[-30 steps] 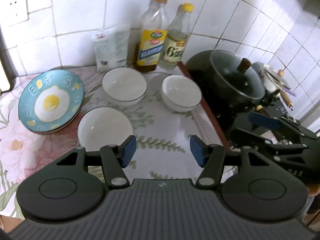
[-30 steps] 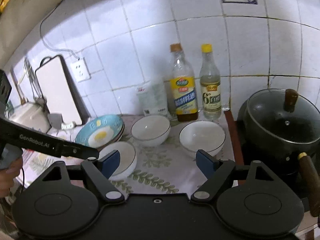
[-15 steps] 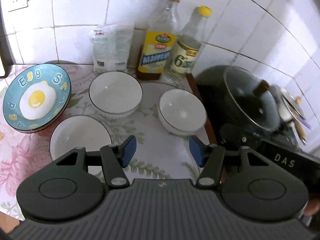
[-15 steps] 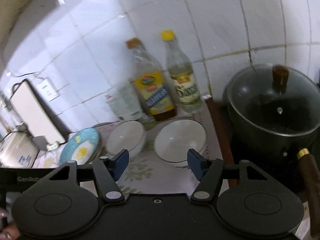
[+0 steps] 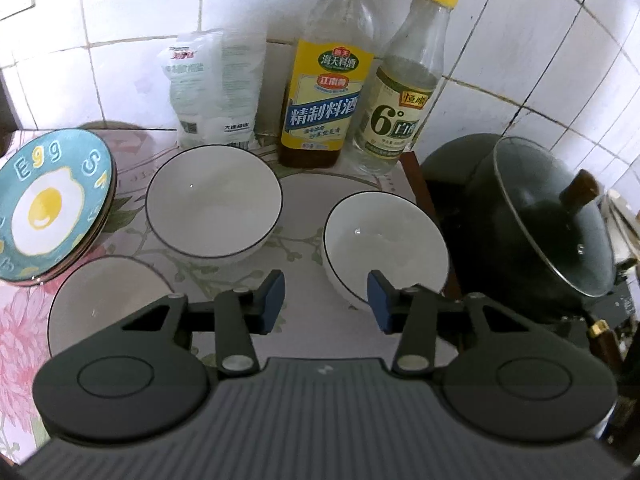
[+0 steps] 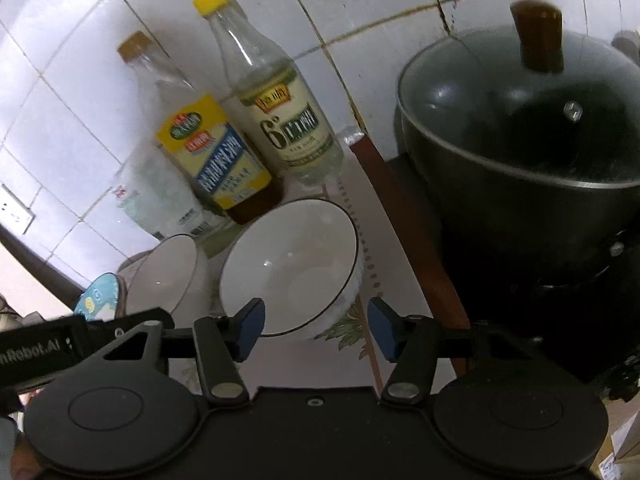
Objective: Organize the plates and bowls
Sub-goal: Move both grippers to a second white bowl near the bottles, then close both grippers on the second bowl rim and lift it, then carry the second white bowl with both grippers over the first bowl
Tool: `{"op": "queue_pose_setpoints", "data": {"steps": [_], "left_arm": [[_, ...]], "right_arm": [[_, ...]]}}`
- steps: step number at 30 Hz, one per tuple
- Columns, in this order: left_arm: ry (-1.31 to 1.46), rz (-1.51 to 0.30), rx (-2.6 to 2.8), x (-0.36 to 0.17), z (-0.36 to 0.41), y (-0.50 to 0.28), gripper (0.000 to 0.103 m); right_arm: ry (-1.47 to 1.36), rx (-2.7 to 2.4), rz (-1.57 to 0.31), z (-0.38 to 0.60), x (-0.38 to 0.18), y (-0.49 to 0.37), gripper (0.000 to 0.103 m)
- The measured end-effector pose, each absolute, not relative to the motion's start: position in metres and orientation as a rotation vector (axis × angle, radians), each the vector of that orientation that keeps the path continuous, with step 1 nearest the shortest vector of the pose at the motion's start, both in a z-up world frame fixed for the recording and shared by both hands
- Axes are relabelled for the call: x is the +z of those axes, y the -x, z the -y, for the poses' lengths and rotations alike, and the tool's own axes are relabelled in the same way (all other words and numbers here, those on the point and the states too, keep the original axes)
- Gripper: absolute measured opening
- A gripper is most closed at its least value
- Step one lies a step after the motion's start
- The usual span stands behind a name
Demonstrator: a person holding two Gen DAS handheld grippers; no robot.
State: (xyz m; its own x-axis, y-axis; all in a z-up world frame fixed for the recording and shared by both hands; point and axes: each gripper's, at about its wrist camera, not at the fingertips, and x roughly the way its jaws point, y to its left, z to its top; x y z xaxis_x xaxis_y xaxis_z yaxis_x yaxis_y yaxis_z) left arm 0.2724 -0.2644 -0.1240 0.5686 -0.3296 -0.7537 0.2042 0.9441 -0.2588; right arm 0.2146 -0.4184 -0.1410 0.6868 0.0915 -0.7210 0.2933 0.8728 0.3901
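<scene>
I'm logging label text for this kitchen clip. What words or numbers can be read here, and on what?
"Egg": blue plate.
"海天料酒", "精制料酒": yellow-label bottle.
"恒顺", "6°": yellow-capped bottle.
"nRobot.AI", cut off: left gripper body, seen from the right wrist.
White bag: print too small.

Floral-clothed counter (image 5: 332, 220) carries three bowls (image 5: 214, 202), stacked plates (image 5: 48, 208), bottles (image 5: 324, 92).

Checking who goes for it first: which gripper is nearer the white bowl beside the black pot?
Right, by a little. The right gripper is open at the white bowl's near rim. The left gripper, also open, hovers just short of the bowl's left side.
</scene>
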Motion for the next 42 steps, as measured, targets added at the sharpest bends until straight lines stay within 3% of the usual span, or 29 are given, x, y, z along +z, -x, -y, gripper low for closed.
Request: {"op": "queue_pose_setpoints", "data": {"steps": [8, 10, 13, 15, 23, 28, 42], "left_arm": [[-0.015, -0.948, -0.287, -0.142, 0.295, -0.301, 0.044], [-0.019, -0.967, -0.288, -0.147, 0.297, -0.306, 0.044], [0.000, -1.001, -0.299, -0.154, 0.298, -0.310, 0.031], [0.004, -1.017, -0.302, -0.157, 0.300, -0.310, 0.026], [0.038, -1.052, -0.309, -0.165, 0.308, -0.317, 0.012], [0.027, -1.064, -0.300, -0.164, 0.308, -0.312, 0.010], [-0.038, -1.042, -0.303, -0.129, 0.290, -0.263, 0.010]], "right_arm": [[-0.479, -0.161, -0.810, 0.421, -0.155, -0.229, 0.053], [-0.490, -0.168, -0.819, 0.425, -0.159, -0.234, 0.045], [-0.504, -0.165, -0.828, 0.427, -0.164, -0.236, 0.033], [-0.515, -0.155, -0.822, 0.429, -0.165, -0.234, 0.030], [-0.547, -0.180, -0.846, 0.429, -0.173, -0.243, 0.029], [-0.544, -0.192, -0.861, 0.427, -0.172, -0.242, 0.024], [-0.598, -0.146, -0.916, 0.414, -0.156, -0.201, 0.024]]}}
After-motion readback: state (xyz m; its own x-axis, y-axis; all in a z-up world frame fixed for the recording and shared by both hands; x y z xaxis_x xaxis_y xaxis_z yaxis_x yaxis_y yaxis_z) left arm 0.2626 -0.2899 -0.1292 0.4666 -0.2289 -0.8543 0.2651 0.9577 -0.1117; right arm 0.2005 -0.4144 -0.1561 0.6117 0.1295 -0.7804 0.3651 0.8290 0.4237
